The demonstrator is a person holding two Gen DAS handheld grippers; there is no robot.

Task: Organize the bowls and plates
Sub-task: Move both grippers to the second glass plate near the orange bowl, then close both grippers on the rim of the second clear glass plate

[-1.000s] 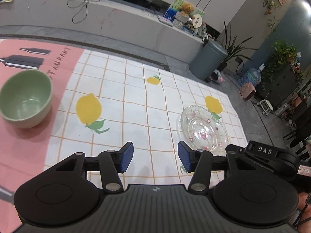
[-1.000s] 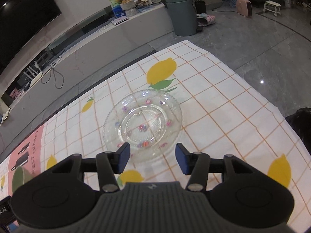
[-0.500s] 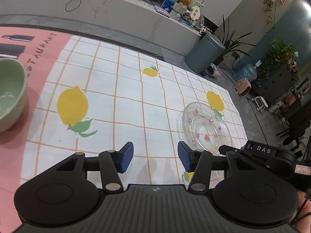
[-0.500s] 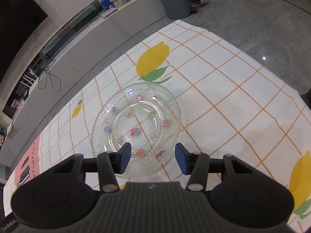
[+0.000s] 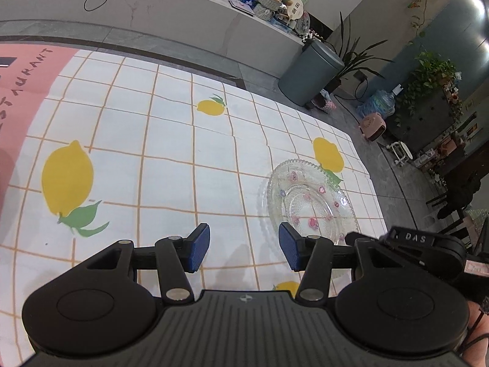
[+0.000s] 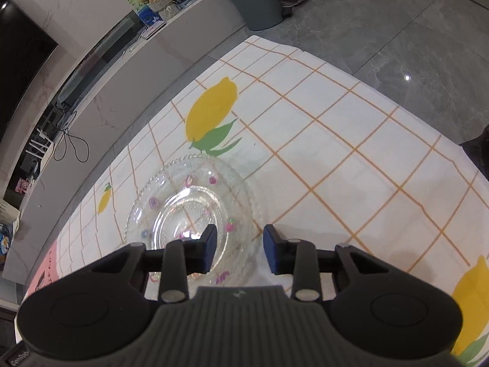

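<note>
A clear glass plate [image 6: 189, 211] with small pink and purple flower marks lies on the lemon-print tablecloth [image 6: 336, 159]. My right gripper [image 6: 240, 252] is open and low over the plate's right rim, its left finger over the plate and its right finger outside the rim. The same plate shows in the left wrist view [image 5: 305, 202], ahead and to the right of my left gripper [image 5: 244, 249], which is open and empty above the cloth. The right gripper's body [image 5: 409, 244] shows at the plate's near edge. No bowl is in view.
The table's far and right edges [image 6: 382, 73] drop to a grey floor. A grey bin [image 5: 311, 73] and plants stand beyond the table. A pink cloth section [image 5: 27, 73] lies at the left. A long white counter [image 5: 152, 9] runs behind.
The right gripper has come down and forward until its fingers straddle the plate's right rim. The left gripper has swung right, so the green bowl has left its view.
</note>
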